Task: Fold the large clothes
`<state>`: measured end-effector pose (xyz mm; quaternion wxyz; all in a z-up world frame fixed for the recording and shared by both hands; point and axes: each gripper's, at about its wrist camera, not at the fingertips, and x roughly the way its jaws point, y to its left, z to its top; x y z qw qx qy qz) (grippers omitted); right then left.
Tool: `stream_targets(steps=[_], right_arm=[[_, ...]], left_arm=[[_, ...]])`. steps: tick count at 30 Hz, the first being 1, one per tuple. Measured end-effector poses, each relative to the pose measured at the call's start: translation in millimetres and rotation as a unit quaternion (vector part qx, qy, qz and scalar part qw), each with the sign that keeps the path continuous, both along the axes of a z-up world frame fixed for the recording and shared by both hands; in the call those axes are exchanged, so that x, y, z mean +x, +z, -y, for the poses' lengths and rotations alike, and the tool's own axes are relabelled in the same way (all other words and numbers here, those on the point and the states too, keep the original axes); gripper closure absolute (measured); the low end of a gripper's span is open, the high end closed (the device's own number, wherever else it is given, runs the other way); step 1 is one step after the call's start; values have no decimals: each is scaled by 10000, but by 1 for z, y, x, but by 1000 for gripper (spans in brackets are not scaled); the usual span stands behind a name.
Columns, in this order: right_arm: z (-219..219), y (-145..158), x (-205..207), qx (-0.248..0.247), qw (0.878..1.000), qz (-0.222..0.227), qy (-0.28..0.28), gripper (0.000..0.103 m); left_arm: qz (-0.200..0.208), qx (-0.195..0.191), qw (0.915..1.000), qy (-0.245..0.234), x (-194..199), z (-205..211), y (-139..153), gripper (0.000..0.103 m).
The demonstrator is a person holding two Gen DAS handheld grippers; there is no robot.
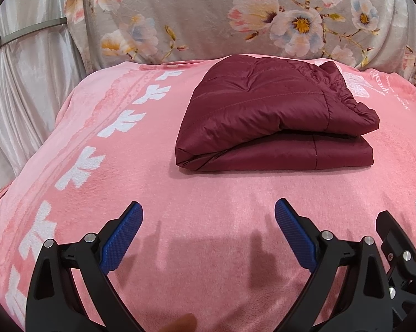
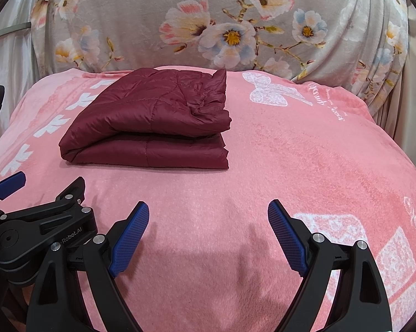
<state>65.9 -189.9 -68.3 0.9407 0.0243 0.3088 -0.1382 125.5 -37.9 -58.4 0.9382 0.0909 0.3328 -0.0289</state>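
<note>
Both my claws, left (image 1: 209,215) and right (image 2: 208,217), hang released and empty over the pink blanket (image 1: 208,193), the folded maroon jacket (image 1: 274,121) ahead; best leave it, or press the puffy top flat.

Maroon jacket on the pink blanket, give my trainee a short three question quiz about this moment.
1. True or false: the maroon jacket lies folded on the pink blanket.
2. Is the right gripper open, or shut on cloth?
3. What lies between the left gripper and the jacket: A, bare blanket; B, a second garment?

Key: 1 true. 2 open, holding nothing. 3 A.
</note>
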Motion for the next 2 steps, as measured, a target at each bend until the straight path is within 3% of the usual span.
stream_targets(steps=[2], right_arm=[[1, 0, 0, -8, 10000, 5, -3, 17]], left_arm=[[23, 4, 10000, 11, 0, 0, 0, 9]])
